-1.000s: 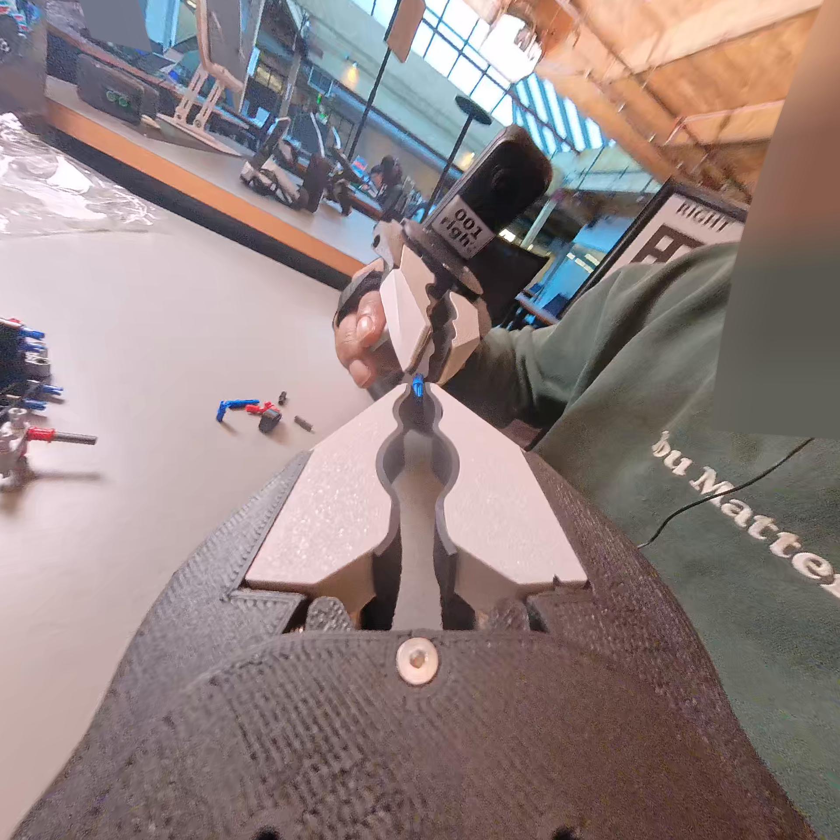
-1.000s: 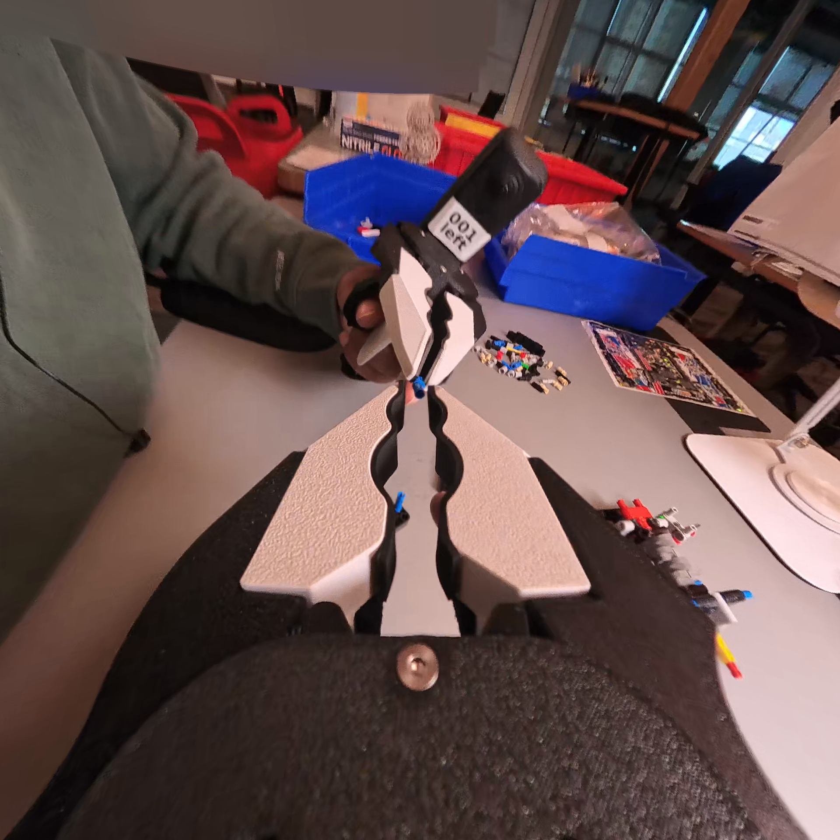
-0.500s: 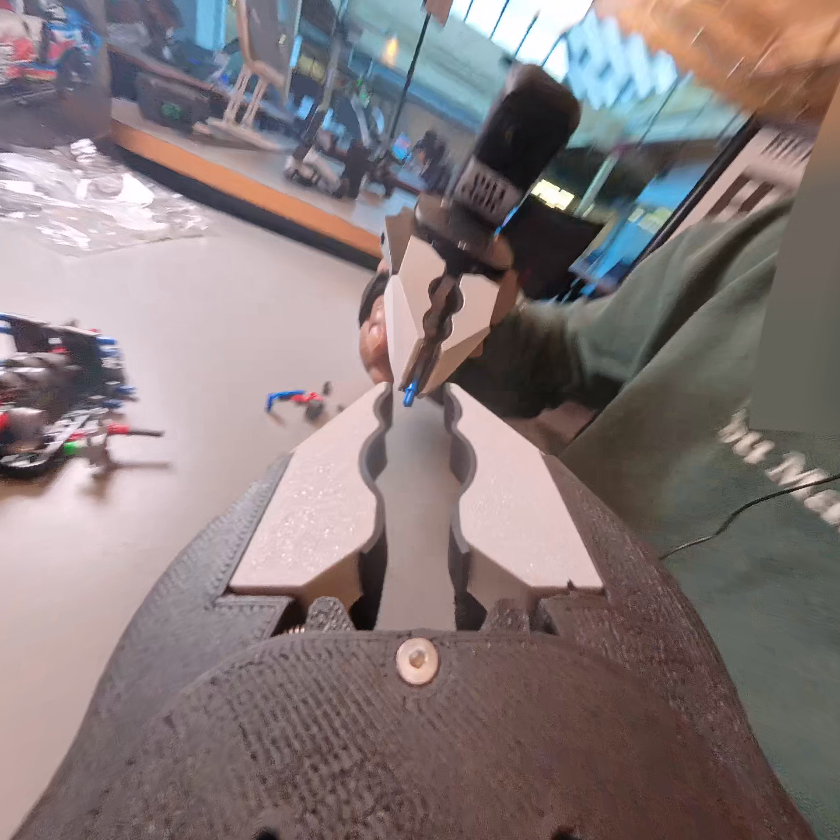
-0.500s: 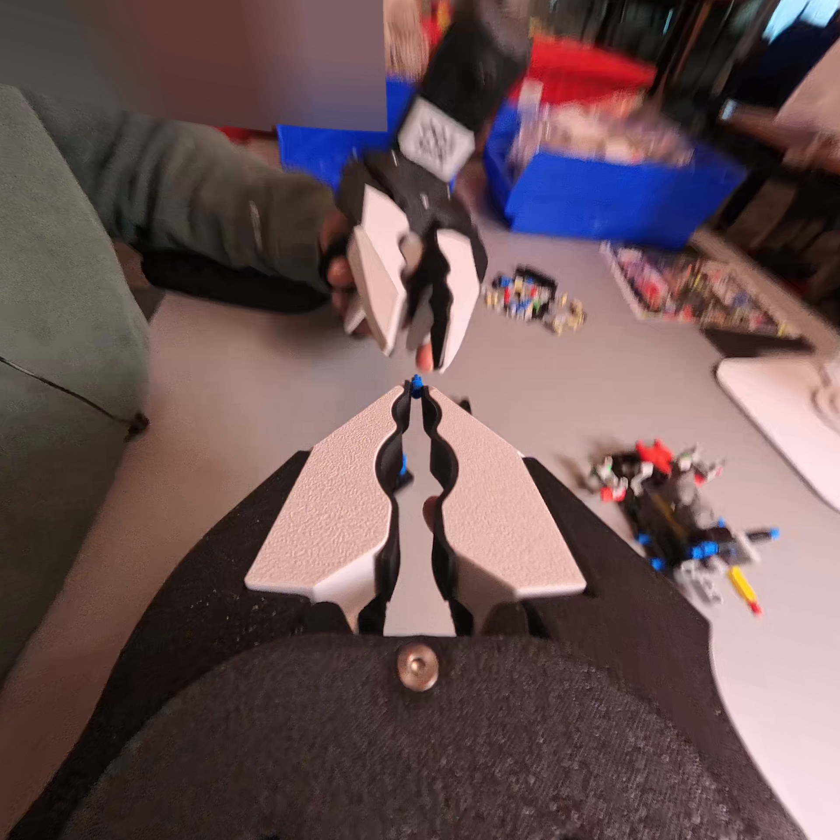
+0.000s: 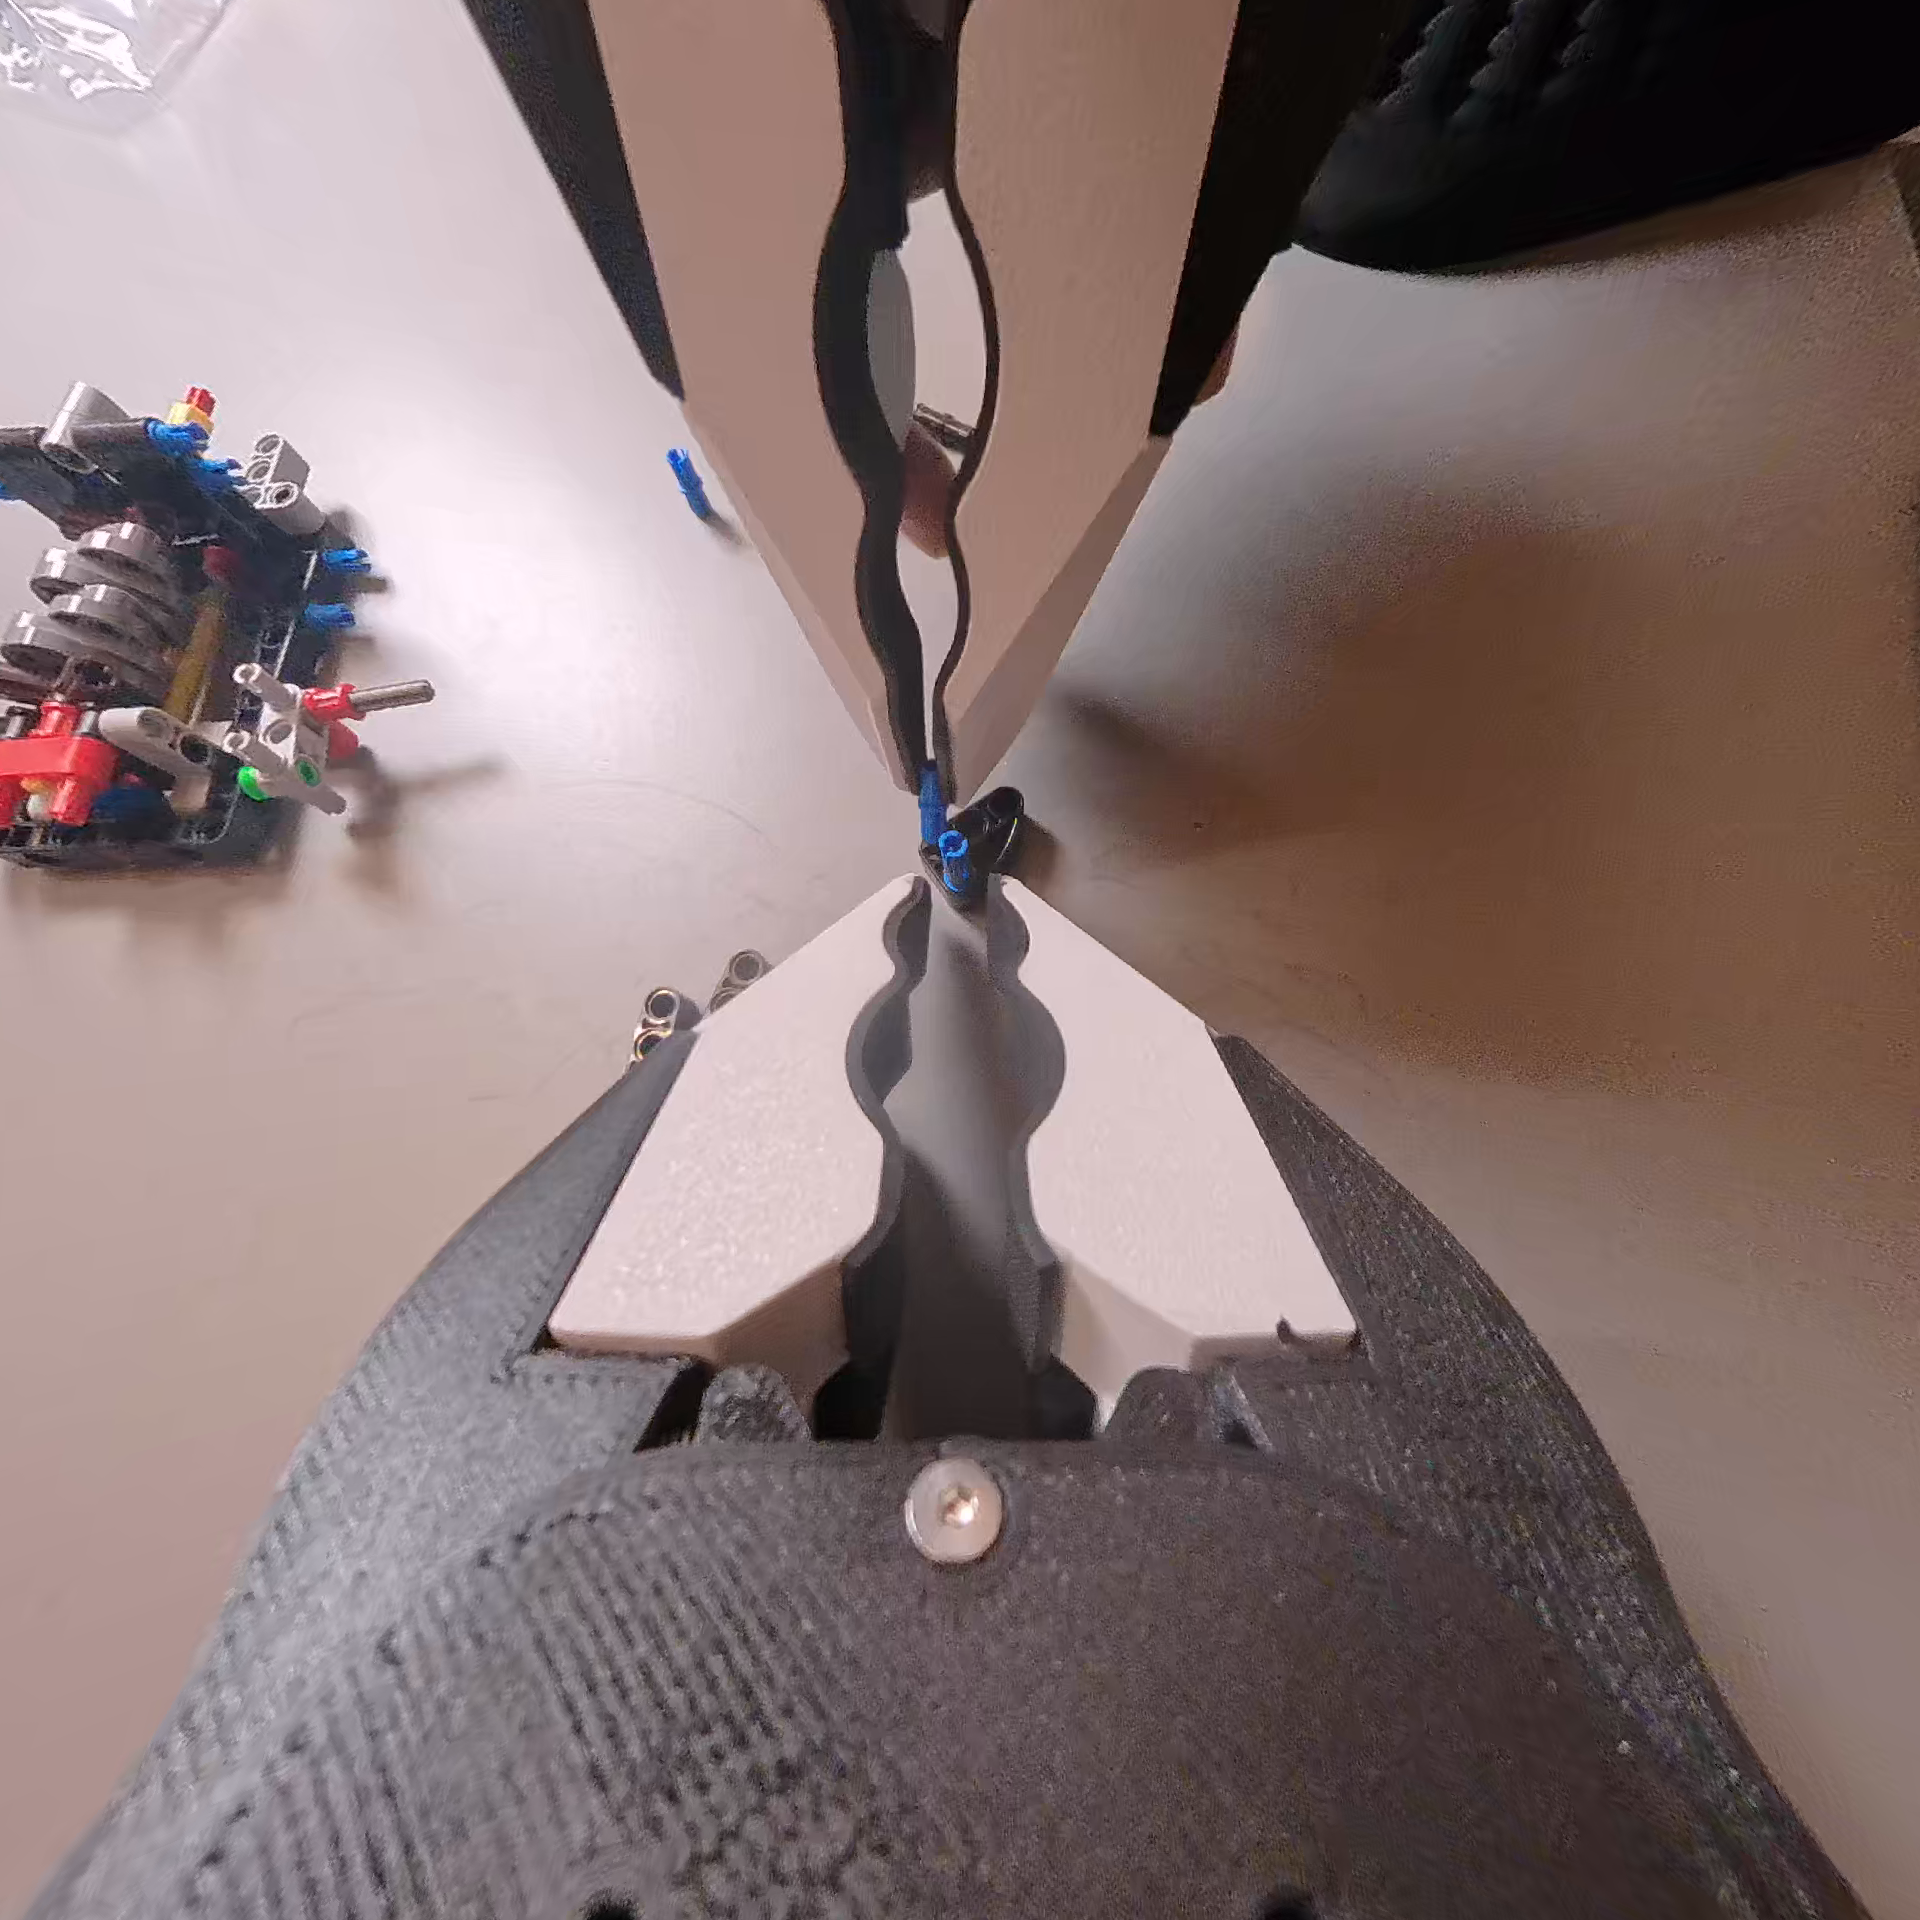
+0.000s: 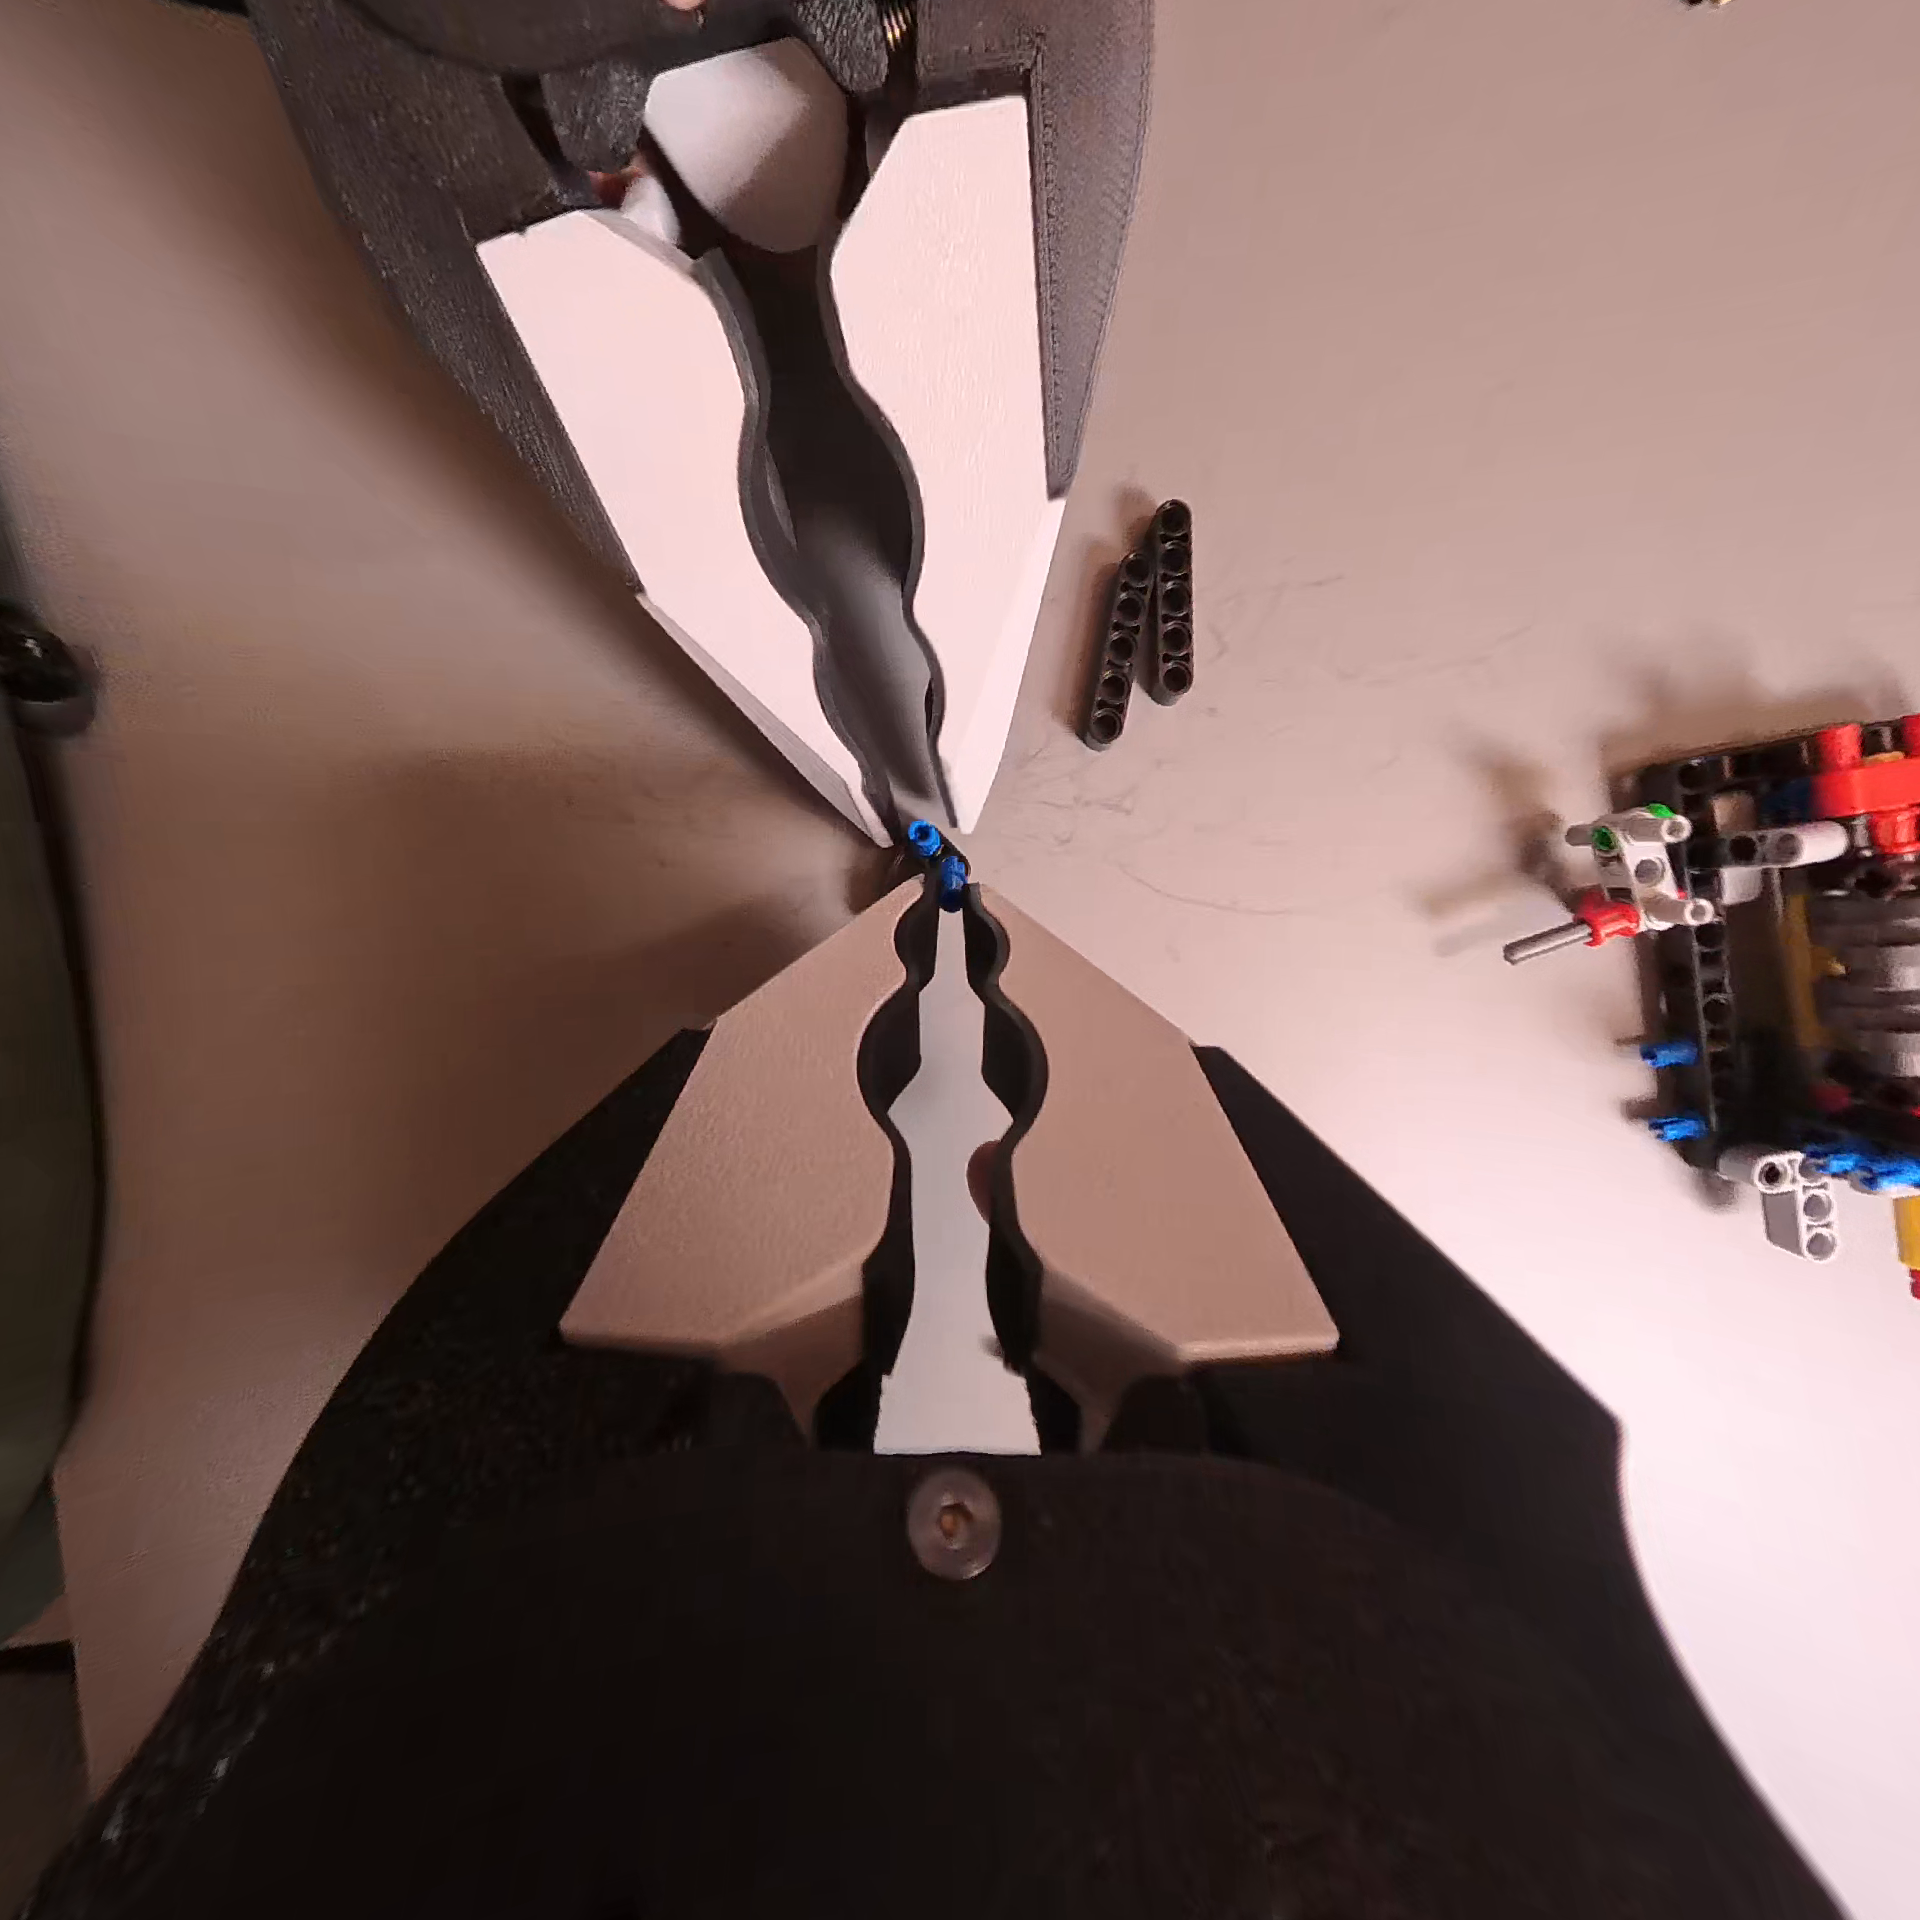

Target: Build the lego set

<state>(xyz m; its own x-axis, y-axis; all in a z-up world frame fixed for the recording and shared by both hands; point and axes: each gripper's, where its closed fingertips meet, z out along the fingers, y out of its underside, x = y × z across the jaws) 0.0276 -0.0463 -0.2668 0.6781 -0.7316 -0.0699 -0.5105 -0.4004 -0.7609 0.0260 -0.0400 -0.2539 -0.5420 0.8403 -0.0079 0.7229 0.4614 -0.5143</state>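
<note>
Right gripper (image 6: 943, 902) nearly closed, pinching blue pin (image 6: 950, 885) at its tips, left gripper (image 5: 961, 896) tip-to-tip opposite, apparently gripping small black piece (image 5: 977, 831), half-built model (image 6: 1787, 997) off right

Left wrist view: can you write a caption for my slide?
Two grippers meet tip to tip above the table: the right gripper pinches a blue pin against a small black piece at the left gripper.
</note>
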